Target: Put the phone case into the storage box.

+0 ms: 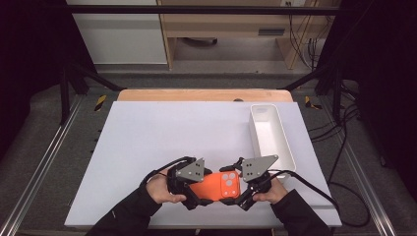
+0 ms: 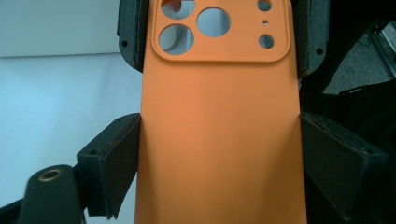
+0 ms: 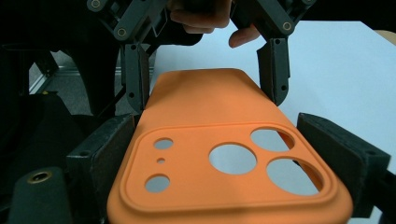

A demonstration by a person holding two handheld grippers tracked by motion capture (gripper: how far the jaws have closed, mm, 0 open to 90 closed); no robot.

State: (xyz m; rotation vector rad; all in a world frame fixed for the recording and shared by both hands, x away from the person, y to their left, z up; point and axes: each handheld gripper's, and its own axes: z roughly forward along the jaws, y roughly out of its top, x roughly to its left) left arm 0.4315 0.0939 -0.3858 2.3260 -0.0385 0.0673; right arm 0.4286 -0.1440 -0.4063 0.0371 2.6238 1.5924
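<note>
An orange phone case (image 1: 216, 186) with several camera holes at its right end hangs just above the white tabletop (image 1: 162, 137) near the front edge, back face up. My left gripper (image 1: 196, 194) is shut on the plain end, and in the left gripper view both pads (image 2: 119, 158) press the case's (image 2: 219, 140) long sides. My right gripper (image 1: 241, 189) holds the camera end. In the right gripper view its jaws (image 3: 219, 149) flank the case (image 3: 205, 112) and touch its edges. The two grippers face each other, each held in a hand.
A long white bin (image 1: 287, 147) stands empty at the right side of the table, just beyond my right gripper. A black cable (image 1: 314, 189) trails right from that gripper. Metal rails run along both table sides.
</note>
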